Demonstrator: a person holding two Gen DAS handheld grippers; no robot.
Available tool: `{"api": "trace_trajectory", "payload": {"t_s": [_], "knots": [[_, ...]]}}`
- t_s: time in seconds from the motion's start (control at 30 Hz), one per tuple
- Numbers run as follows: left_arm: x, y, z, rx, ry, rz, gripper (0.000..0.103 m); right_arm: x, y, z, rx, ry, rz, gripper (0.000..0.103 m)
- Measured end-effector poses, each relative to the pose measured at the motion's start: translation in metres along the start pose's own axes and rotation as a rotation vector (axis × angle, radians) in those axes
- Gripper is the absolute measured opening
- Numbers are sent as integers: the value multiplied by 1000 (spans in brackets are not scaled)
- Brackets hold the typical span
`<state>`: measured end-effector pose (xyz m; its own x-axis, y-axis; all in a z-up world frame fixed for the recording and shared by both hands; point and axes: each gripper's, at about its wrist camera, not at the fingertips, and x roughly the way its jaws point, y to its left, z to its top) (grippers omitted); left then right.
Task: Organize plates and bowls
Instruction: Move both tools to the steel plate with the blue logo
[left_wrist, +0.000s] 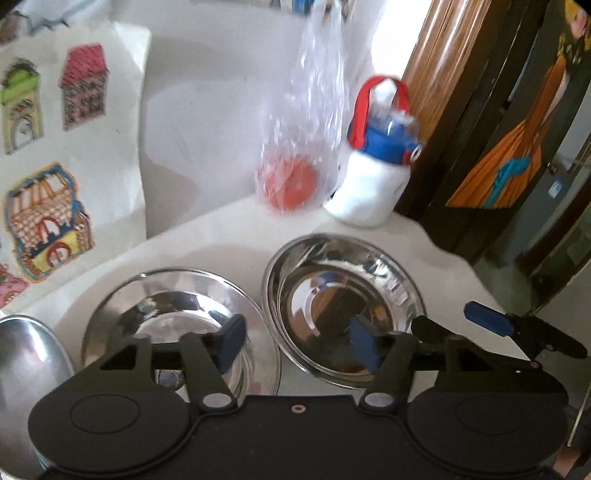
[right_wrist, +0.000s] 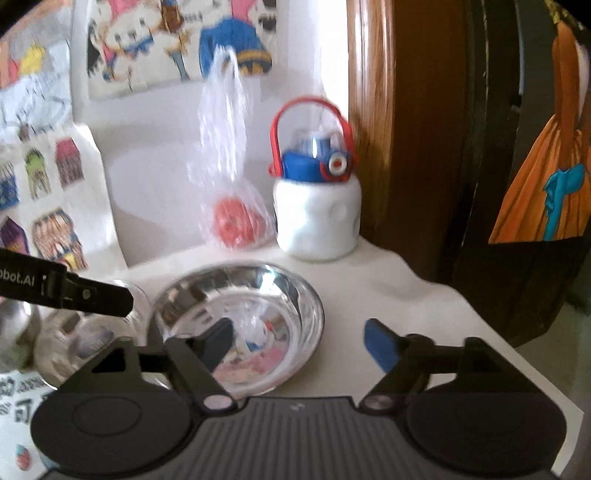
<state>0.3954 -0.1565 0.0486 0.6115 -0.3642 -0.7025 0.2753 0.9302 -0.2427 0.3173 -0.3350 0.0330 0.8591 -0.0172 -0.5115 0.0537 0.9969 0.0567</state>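
Two steel dishes sit side by side on the white table (left_wrist: 229, 236). A wide-rimmed steel plate (left_wrist: 122, 306) with a small steel bowl in it lies left. A deeper steel bowl (left_wrist: 332, 280) lies right; it also shows in the right wrist view (right_wrist: 258, 291). My left gripper (left_wrist: 297, 341) is open and empty, hovering over the gap between them. My right gripper (right_wrist: 301, 343) is open and empty, its left finger over the bowl's near rim. It shows in the left wrist view (left_wrist: 458, 325) beside the bowl. Another steel dish (left_wrist: 26, 354) lies at the far left.
A clear plastic bag with an orange object (left_wrist: 291, 181) and a white bottle with blue lid and red handle (left_wrist: 373, 184) stand at the back. A wooden frame (right_wrist: 373, 122) rises behind. The table edge (right_wrist: 517, 354) runs at the right.
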Motion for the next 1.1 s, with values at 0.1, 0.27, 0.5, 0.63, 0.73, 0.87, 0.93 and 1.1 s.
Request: {"api": "trace_trajectory", "payload": {"t_s": [0.1, 0.27, 0.5, 0.63, 0.73, 0.87, 0.93, 1.1], "knots": [[-20, 3, -5, -13, -48, -6, 82, -21, 5, 3, 17, -39, 19, 99], [-57, 16, -15, -30, -105, -10, 90, -50, 18, 6, 53, -54, 82, 103], [-102, 41, -21, 35, -148, 21, 102, -78, 40, 8, 116, 18, 253, 103], [-116, 66, -19, 78, -131, 17, 102, -77, 59, 9, 150, 103, 332, 103], [-113, 84, -11, 113, -99, 21, 102, -74, 73, 12, 173, 164, 353, 103], [-96, 103, 5, 151, -47, 3, 102, -62, 89, 16, 192, 219, 339, 103], [-84, 111, 13, 181, -10, -4, 102, -54, 94, 19, 201, 246, 328, 103], [-47, 128, 28, 213, 73, -13, 102, -27, 102, 23, 185, 284, 281, 103]]}}
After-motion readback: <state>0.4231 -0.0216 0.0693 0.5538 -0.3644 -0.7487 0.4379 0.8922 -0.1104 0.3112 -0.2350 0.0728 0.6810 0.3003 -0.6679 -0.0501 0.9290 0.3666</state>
